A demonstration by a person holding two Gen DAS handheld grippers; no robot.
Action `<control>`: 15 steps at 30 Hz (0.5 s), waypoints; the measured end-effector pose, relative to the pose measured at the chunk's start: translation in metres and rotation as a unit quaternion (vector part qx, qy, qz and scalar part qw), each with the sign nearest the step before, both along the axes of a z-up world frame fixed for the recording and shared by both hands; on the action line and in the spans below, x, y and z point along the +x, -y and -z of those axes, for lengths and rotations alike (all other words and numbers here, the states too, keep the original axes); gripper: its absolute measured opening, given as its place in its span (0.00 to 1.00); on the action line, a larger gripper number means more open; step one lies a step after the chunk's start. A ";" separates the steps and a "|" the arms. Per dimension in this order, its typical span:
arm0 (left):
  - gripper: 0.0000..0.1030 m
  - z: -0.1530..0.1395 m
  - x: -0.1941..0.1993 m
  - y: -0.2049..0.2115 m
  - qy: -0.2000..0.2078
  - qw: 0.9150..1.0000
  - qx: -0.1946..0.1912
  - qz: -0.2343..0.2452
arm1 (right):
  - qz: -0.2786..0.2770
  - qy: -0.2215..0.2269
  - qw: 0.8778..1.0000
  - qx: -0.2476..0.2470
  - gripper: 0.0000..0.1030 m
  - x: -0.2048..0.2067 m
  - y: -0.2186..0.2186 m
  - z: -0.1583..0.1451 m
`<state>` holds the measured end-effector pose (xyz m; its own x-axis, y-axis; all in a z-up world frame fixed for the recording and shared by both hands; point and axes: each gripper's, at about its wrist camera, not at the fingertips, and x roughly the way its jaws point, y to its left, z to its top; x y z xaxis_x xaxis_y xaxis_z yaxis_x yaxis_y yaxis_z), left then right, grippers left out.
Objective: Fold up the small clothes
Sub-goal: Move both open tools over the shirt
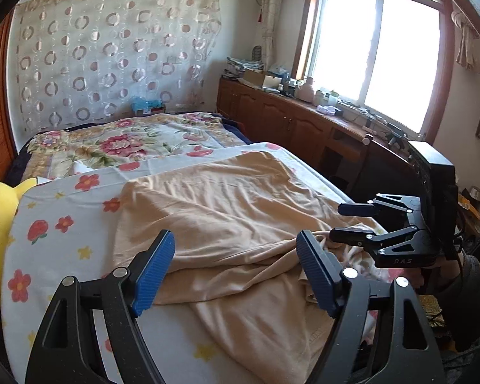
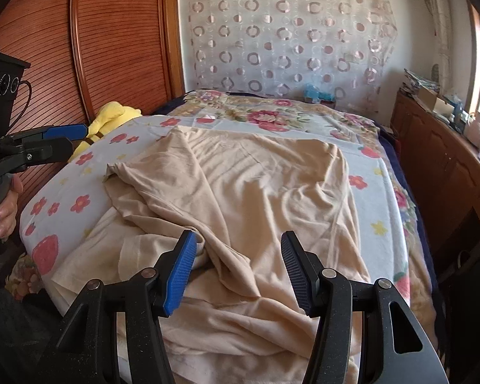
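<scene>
Hovering over the near edge of the bed (image 1: 64, 243), the left tool (image 1: 235, 275) has its blue pads (image 1: 153, 275) spread wide, nothing pressed between them. Below and ahead of it lies the beige garment (image 1: 227, 211), rumpled, with a fold running under the gap between the pads. To its right the right tool (image 1: 340, 222) is seen from the side, its dark fingers parted above the garment's bunched corner.

From its own camera, the right tool (image 2: 238, 272) stands about half open, its pads (image 2: 179, 275) clear of the cloth and gripping nothing. A raised ridge of the garment (image 2: 256, 172) runs up between them and away across the bed. To its left the left tool (image 2: 65, 142) shows at the frame's edge, held by a hand (image 2: 8, 204) and wide open.

Beyond the garment the flowered sheet (image 2: 368, 198) covers the bed. A yellow plush (image 2: 112, 118) rests at the far left, against the wooden wardrobe (image 2: 80, 48). A cabinet (image 1: 288, 121) runs along the right, under the window (image 1: 374, 54).
</scene>
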<state>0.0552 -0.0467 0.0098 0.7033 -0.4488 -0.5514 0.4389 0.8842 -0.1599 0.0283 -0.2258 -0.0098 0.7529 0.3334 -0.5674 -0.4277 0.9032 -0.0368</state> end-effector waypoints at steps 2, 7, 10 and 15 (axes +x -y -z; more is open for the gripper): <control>0.77 0.008 0.001 -0.011 -0.005 1.000 0.005 -0.015 | -0.011 -0.007 1.000 -0.006 0.55 0.009 -0.011 0.003; 0.77 0.022 0.002 -0.030 -0.019 0.999 0.002 -0.039 | -0.033 -0.022 0.999 -0.024 0.55 0.030 -0.038 0.012; 0.77 0.028 0.001 -0.037 -0.022 0.999 0.000 -0.044 | -0.028 -0.045 0.998 -0.044 0.55 0.043 -0.047 0.023; 0.77 0.035 0.001 -0.041 -0.028 0.998 -0.004 -0.050 | -0.034 -0.079 0.995 -0.041 0.55 0.054 -0.046 0.032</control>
